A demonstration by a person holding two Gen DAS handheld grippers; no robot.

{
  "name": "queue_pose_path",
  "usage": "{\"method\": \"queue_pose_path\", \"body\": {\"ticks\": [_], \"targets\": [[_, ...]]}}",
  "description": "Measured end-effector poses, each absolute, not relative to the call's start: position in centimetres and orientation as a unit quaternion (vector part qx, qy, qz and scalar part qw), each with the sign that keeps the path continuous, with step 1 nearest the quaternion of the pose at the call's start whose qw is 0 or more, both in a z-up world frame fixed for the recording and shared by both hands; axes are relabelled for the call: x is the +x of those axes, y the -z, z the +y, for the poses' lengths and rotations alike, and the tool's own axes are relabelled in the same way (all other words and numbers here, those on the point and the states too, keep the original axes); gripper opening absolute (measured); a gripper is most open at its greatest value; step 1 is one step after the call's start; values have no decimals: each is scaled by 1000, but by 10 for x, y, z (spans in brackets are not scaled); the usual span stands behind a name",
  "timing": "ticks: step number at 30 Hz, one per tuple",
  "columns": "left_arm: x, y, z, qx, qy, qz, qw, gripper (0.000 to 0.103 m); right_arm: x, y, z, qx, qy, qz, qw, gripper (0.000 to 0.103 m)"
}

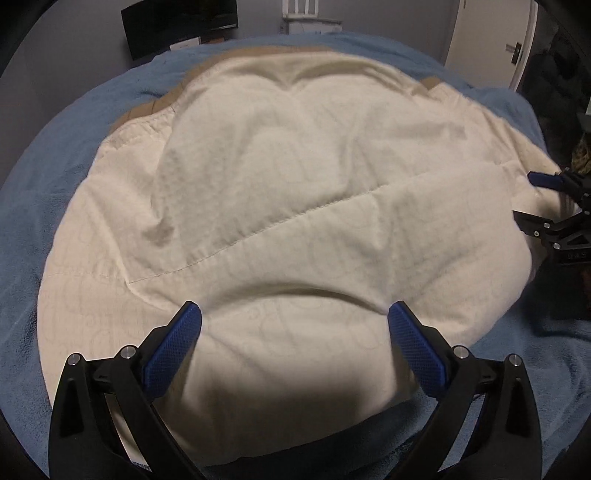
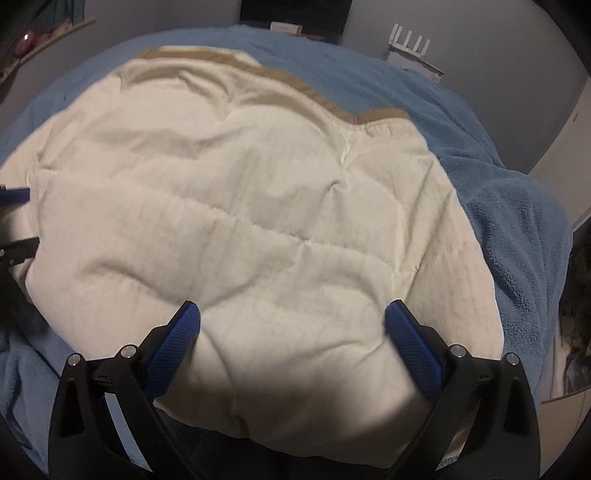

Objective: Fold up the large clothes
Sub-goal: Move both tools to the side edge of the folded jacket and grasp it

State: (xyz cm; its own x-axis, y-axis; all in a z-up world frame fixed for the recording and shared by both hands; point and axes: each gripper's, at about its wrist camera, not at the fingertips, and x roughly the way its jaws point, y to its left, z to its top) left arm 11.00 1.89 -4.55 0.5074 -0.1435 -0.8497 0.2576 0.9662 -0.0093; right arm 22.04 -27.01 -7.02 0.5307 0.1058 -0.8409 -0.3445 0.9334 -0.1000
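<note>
A large cream quilted garment (image 1: 288, 192) with a tan band (image 1: 147, 109) along its far edge lies spread over a blue blanket (image 1: 44, 177). It also shows in the right wrist view (image 2: 240, 206), with the tan band (image 2: 303, 94) at the far side. My left gripper (image 1: 294, 312) is open, its blue fingertips (image 1: 190, 314) over the garment's near edge, holding nothing. My right gripper (image 2: 292, 312) is open over the near edge too. The right gripper also shows in the left wrist view (image 1: 524, 195) at the garment's right side, open. The left gripper shows at the left edge of the right wrist view (image 2: 22, 218).
The blue blanket (image 2: 509, 206) covers a bed that fills both views. A dark screen (image 1: 181, 26) and a white radiator-like unit (image 1: 314, 22) stand by the far wall. A white door (image 1: 487, 40) is at the back right. Dark clutter (image 1: 561, 92) lies at the right.
</note>
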Motion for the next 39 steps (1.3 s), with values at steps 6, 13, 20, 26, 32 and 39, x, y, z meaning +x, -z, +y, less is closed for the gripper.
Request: {"method": "queue_pose_path", "body": {"ticks": [6, 13, 20, 26, 32, 39], "targets": [[98, -7, 45, 31, 86, 385, 918, 97, 213, 19, -303, -58, -126, 365, 920, 97], [140, -45, 121, 20, -16, 342, 939, 97, 248, -31, -330, -57, -60, 281, 956, 97], [194, 0, 166, -2, 30, 422, 906, 96, 341, 5, -346, -25, -116, 422, 899, 97], [201, 48, 191, -25, 53, 472, 880, 81, 380, 58, -370, -29, -99, 496, 862, 96], [203, 66, 213, -117, 111, 479, 863, 68, 388, 88, -398, 39, -133, 512, 847, 83], [207, 80, 223, -163, 146, 502, 837, 64, 393, 95, -408, 83, -169, 526, 830, 75]]}}
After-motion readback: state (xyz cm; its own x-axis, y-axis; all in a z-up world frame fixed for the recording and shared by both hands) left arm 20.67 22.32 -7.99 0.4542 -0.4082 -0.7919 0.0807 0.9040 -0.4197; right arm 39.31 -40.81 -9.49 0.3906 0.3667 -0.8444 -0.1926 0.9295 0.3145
